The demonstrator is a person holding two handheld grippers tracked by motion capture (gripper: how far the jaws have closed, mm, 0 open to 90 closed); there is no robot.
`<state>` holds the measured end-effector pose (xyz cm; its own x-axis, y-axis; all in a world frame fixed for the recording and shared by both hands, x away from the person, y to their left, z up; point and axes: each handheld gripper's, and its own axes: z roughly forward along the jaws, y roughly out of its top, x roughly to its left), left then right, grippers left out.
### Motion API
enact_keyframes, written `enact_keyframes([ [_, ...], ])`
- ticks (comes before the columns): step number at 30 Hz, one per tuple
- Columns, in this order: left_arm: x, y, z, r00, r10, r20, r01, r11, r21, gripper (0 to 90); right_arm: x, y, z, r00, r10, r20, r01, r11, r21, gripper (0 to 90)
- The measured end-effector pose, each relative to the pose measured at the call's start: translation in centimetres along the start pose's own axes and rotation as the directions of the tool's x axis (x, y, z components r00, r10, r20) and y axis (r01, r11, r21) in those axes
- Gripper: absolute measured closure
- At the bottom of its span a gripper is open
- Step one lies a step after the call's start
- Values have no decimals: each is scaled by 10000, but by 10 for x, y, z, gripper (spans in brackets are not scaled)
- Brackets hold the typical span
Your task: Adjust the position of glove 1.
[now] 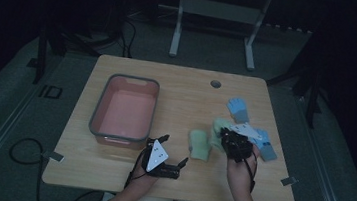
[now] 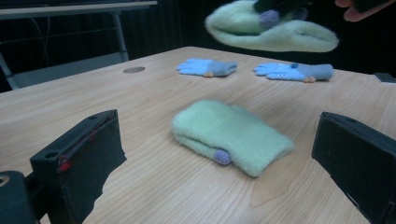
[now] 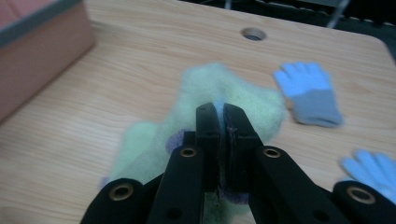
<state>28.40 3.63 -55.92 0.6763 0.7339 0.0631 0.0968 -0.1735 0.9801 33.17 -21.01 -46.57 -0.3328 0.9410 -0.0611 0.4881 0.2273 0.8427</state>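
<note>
Right gripper (image 3: pixel 223 116) clamps green glove (image 3: pixel 243 93), lifted.

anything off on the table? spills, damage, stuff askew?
Nothing stands out. One green mitten lies flat on the table, the other green mitten is lifted in the right gripper, two blue gloves lie flat, and the pink bin sits upright.

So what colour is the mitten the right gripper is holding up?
Pale green, with a small purple patch. The mitten shows best in the left gripper view, clamped by the right gripper.
</note>
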Motion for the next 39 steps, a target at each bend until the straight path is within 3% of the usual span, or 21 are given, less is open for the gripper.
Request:
enact_keyframes([
  [4,0,0,0,10000,19,15,-19,10000,4,16,14,1,8,9966,-597,-568,608,9980,184,859],
  [5,0,0,0,10000,18,20,-18,10000,6,16,16,0,10,9930,-765,-903,779,9969,125,859],
  [8,0,0,0,10000,1,22,-1,10000,8,16,20,-1,15,9873,-1166,-1079,1194,9927,191,859],
  [11,0,0,0,10000,24,22,-24,10000,10,16,25,-7,24,9730,-1669,-1591,1743,9841,336,859],
  [15,0,0,0,10000,26,-6,-26,10000,9,16,24,-12,28,9737,-1667,-1551,1764,9830,503,859],
  [19,0,0,0,10000,-30,-14,30,10000,19,16,25,-24,36,9667,-1569,-2021,1731,9828,649,858],
  [33,0,0,0,9999,-108,51,109,9999,-10,16,28,-38,54,9605,-1877,-2053,2111,9724,990,853],
  [39,0,1,3,9999,-71,139,68,9997,243,16,23,-44,56,9571,-1757,-2304,2025,9744,980,842],
])
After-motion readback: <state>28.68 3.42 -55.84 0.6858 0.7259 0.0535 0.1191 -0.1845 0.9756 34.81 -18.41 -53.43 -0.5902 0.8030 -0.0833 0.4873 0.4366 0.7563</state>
